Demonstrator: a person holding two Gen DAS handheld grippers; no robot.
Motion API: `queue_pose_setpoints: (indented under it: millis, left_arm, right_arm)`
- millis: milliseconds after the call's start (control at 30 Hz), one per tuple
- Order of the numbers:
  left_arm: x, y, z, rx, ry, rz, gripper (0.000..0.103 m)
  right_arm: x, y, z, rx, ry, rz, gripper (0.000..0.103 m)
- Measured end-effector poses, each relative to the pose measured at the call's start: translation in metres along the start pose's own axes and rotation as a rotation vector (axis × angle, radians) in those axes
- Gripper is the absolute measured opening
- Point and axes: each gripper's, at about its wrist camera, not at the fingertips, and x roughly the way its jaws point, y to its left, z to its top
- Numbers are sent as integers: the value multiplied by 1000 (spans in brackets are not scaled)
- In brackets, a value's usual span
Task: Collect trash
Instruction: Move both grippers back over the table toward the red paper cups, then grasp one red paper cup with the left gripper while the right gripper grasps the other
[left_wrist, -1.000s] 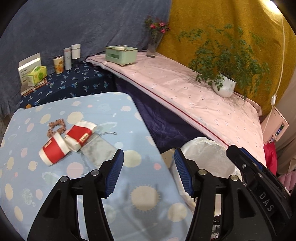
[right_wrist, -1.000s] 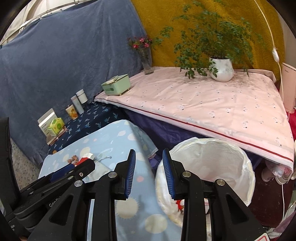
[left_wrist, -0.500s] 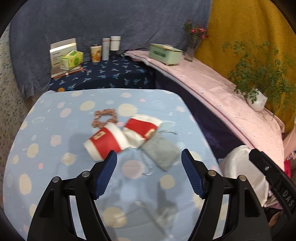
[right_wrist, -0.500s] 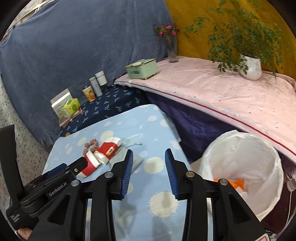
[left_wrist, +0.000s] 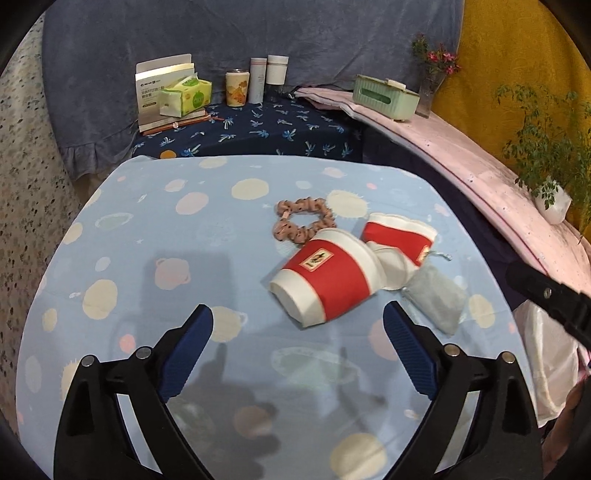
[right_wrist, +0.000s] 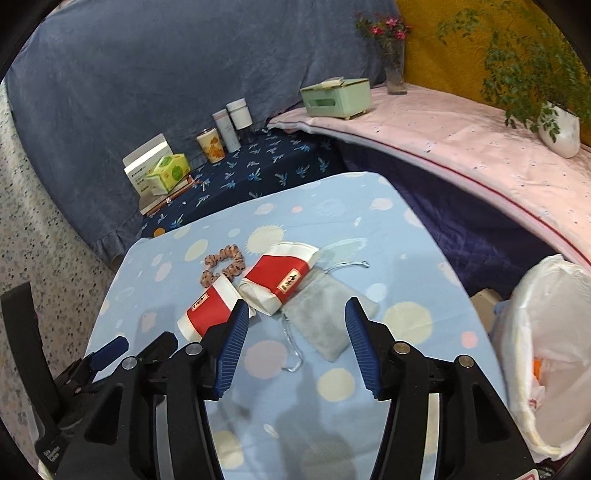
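Observation:
Two red-and-white paper cups lie on their sides on the light blue spotted table (left_wrist: 147, 280): a near one (left_wrist: 328, 280) (right_wrist: 208, 312) and a crushed one (left_wrist: 400, 238) (right_wrist: 280, 278) behind it. My left gripper (left_wrist: 297, 349) is open and empty, hovering just in front of the near cup. My right gripper (right_wrist: 295, 338) is open and empty, above a grey drawstring pouch (right_wrist: 327, 314) (left_wrist: 434, 299). A trash bin with a white liner (right_wrist: 546, 350) (left_wrist: 546, 354) stands at the table's right edge.
A pink scrunchie (left_wrist: 301, 219) (right_wrist: 223, 264) lies behind the cups. On the dark blue shelf behind stand a tissue pack (left_wrist: 184, 94), a carton and some containers (left_wrist: 255, 83). The pink shelf holds a green box (right_wrist: 336, 96), a flower vase (right_wrist: 393, 74) and a potted plant (right_wrist: 557, 125).
Both grippers swung left from the bin to over the table and closer to the cups. Both jaws opened wider.

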Motion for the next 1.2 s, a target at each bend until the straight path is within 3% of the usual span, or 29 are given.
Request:
queue_pose_setpoints:
  millis: [433, 767, 867, 1033, 1200]
  left_arm:
    - [61, -1, 10, 121, 54, -40, 90]
    - [89, -14, 9, 212, 101, -104, 90]
    - [90, -15, 7, 210, 107, -122, 81]
    - [86, -16, 4, 191, 102, -114, 78]
    - [74, -18, 1, 177, 95, -112, 71]
  right_arm:
    - [93, 4, 22, 90, 107, 12, 55]
    - [135, 3, 21, 136, 170, 37, 55]
    - [138, 4, 18, 132, 176, 52, 44]
    - [131, 5, 20, 135, 158, 75, 27]
    - [115, 8, 22, 123, 128, 85, 22]
